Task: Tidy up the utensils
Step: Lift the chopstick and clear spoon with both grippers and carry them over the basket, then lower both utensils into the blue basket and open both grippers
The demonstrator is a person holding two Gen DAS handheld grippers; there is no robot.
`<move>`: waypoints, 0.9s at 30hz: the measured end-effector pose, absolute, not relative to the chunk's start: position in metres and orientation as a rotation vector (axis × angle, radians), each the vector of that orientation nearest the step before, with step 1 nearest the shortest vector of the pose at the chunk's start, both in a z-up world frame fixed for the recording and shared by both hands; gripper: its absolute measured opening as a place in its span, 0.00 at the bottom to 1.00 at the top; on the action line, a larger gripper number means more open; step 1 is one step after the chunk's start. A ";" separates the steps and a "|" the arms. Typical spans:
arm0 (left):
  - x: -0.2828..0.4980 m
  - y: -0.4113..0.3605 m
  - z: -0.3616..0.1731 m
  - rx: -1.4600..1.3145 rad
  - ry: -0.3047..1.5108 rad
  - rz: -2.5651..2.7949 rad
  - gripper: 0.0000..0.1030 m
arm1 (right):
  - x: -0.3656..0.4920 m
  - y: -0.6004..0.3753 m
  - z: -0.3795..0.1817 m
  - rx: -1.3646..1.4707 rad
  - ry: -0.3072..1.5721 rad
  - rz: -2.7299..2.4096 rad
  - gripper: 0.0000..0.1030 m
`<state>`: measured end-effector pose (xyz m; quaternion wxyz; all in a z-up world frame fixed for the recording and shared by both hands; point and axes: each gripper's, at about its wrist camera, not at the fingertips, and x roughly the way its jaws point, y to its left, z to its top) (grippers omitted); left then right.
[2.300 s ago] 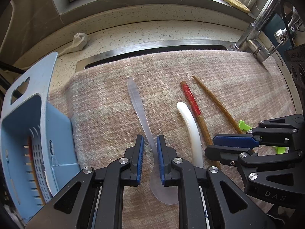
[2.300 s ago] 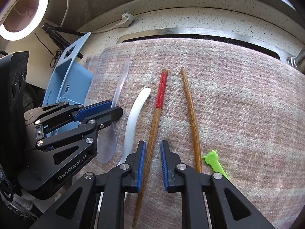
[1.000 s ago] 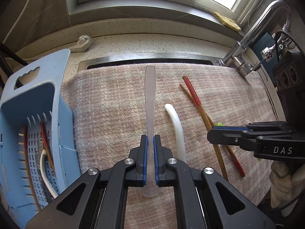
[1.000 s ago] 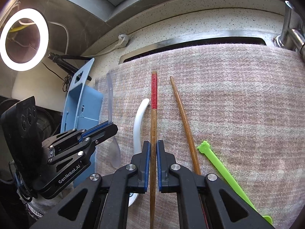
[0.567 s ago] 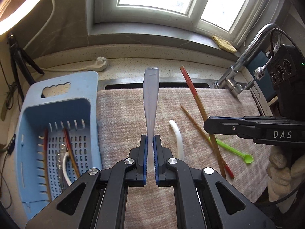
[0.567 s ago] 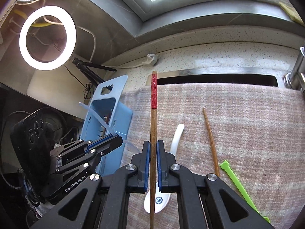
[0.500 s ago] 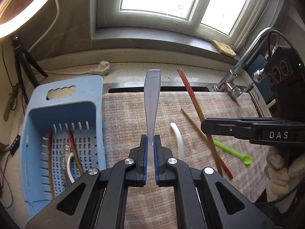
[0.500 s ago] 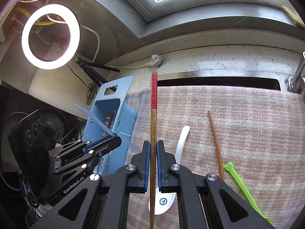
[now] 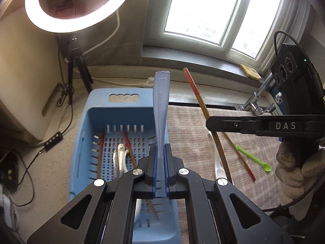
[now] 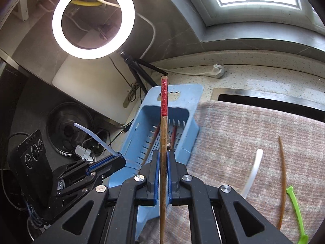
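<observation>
My left gripper [image 9: 160,174] is shut on a clear plastic spoon [image 9: 160,109], handle pointing up, held above the blue basket [image 9: 97,111]. My right gripper [image 10: 161,174] is shut on a red-tipped wooden chopstick [image 10: 163,122], held upright over the basket's right edge [image 10: 191,93]; it also shows in the left wrist view [image 9: 198,97]. The basket holds several utensils, among them chopsticks [image 9: 128,144]. On the checked cloth [image 10: 233,130] lie a white spoon [image 10: 252,172], a second chopstick [image 10: 282,179] and a green pick [image 10: 295,211].
A ring light on a tripod [image 10: 92,18] stands behind the basket, with cables [image 9: 61,101] on the counter. A faucet [image 9: 256,99] is at the far right, a sponge [image 9: 249,74] on the windowsill. The sink slot [image 10: 264,101] lies behind the cloth.
Both grippers have moved left from over the cloth to over the blue basket, each still holding its utensil. The cloth and its remaining utensils now sit to the right.
</observation>
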<state>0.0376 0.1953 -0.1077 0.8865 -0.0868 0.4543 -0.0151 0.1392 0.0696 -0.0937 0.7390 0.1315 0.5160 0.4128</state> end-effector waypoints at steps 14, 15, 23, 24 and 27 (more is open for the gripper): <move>0.002 0.249 -0.146 -0.222 1.062 0.045 0.05 | 0.126 0.151 -0.149 0.307 1.286 0.912 0.06; 0.003 0.251 -0.150 -0.228 1.071 0.042 0.05 | 0.125 0.154 -0.154 0.304 1.298 0.908 0.06; 0.017 0.255 -0.170 -0.239 1.110 0.035 0.09 | 0.125 0.166 -0.161 0.243 1.302 0.876 0.10; 0.018 0.255 -0.171 -0.236 1.111 0.041 0.13 | 0.126 0.165 -0.160 0.240 1.297 0.874 0.12; 0.023 0.257 -0.172 -0.234 1.108 0.052 0.19 | 0.127 0.161 -0.156 0.240 1.276 0.870 0.16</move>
